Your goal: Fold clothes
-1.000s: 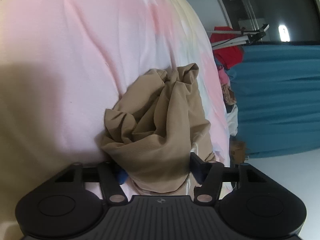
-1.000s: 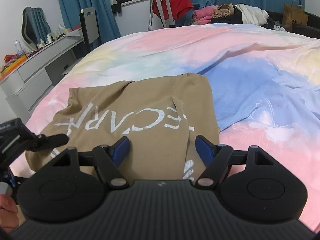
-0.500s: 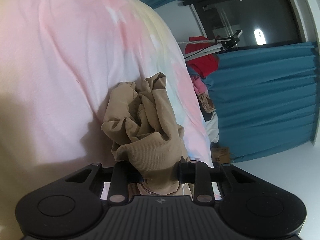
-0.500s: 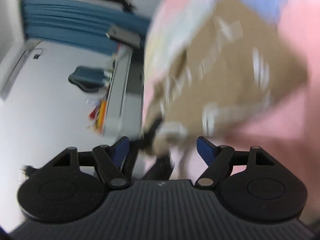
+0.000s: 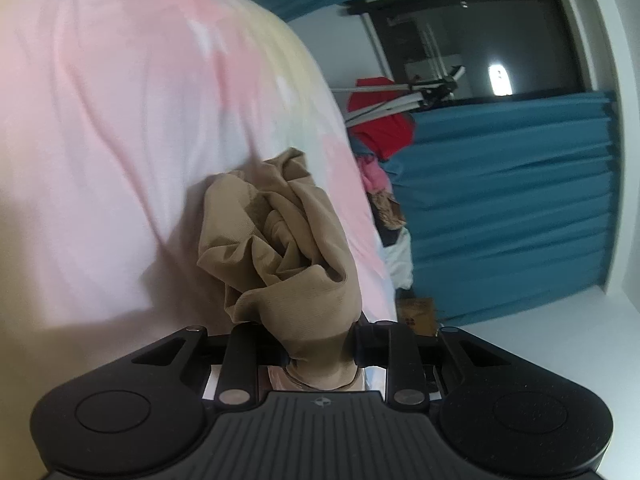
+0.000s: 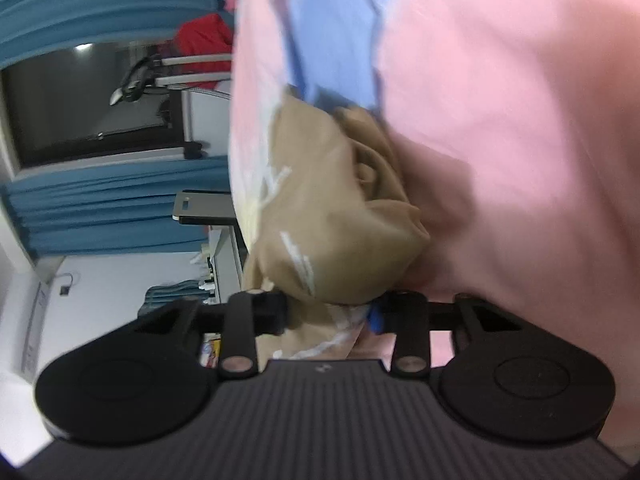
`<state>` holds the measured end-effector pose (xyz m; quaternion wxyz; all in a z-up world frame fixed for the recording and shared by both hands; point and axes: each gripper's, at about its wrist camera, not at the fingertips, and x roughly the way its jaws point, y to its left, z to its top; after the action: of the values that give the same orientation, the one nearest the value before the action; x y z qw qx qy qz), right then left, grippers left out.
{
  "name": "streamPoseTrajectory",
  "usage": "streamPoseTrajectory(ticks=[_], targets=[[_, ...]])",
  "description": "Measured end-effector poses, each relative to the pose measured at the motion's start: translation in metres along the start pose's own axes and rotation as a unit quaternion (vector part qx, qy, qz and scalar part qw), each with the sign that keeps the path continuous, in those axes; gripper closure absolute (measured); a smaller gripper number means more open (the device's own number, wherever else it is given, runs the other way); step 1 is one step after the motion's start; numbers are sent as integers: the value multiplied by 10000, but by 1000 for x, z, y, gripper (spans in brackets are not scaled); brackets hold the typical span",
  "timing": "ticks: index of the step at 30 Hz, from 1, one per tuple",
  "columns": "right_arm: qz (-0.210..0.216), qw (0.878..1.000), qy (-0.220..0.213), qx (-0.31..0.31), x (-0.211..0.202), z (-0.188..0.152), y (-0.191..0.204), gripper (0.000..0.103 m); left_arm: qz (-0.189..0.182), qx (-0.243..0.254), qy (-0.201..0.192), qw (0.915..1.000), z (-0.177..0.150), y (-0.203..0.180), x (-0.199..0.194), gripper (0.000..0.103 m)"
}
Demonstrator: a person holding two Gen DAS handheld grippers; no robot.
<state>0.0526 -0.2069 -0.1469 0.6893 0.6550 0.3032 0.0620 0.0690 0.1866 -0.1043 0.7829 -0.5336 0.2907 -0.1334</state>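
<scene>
Newly bunched tan shirt [image 5: 288, 264] between both hand-held grippers' jaws

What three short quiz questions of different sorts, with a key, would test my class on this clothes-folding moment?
1. True or false: the left claw has tan fabric bunched between its fingers.
2. Multiple choice: the tan garment in front of the right claw lies on A) a wooden floor, B) a pastel bedspread, C) a grey desk.
3. Fill in: the marks printed on the tan garment, seen in the right wrist view, are ____ in colour.

Key
1. True: the cloth is pinched there.
2. B. The right claw's jaws are closing with the fabric between them.
3. White.
</scene>
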Motion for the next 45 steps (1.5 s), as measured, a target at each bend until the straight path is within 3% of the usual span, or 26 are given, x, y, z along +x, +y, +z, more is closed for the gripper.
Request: streamPoseTrajectory(ticks=[7, 12, 16, 21, 27, 30, 33, 39, 45], targets=[[495, 9978, -342, -270, -46, -1, 43, 70, -673, 685, 165, 9952, -6, -48, -17, 75], [405, 9963, -634, -415, -87, 35, 71, 70, -653, 681, 474, 9944, -29, -96, 10, 75], [112, 9933, -1001, -573, -110, 91, 90, 70, -387, 607, 1033, 9920, -52, -140, 81, 75], [-267, 9857, -1507, -699, -129, 184, 114, 70, -299, 574, 1620, 9847, -79, -198, 204, 75], [-443, 9692, -2077, -1245, -123, 276, 145, 70, -516, 1082, 1803, 9763, -103, -251, 317, 75], [-559, 9636, -2163, -1466, -113, 298, 131, 70, -496, 1464, 1917, 9692, -110, -243, 352, 74], [-826, 9628, -2068, -1532, -95, 305, 98, 70, -193, 1811, 2124, 9601, -119, -214, 369, 74], [-1548, 9647, -1576, -1434, -80, 270, 29, 70, 283, 2438, 2517, 9362, -140, -148, 361, 73], [-1713, 9645, -1590, -1227, -84, 242, 0, 64, 479, 3045, 2550, 9165, -153, -125, 343, 57]])
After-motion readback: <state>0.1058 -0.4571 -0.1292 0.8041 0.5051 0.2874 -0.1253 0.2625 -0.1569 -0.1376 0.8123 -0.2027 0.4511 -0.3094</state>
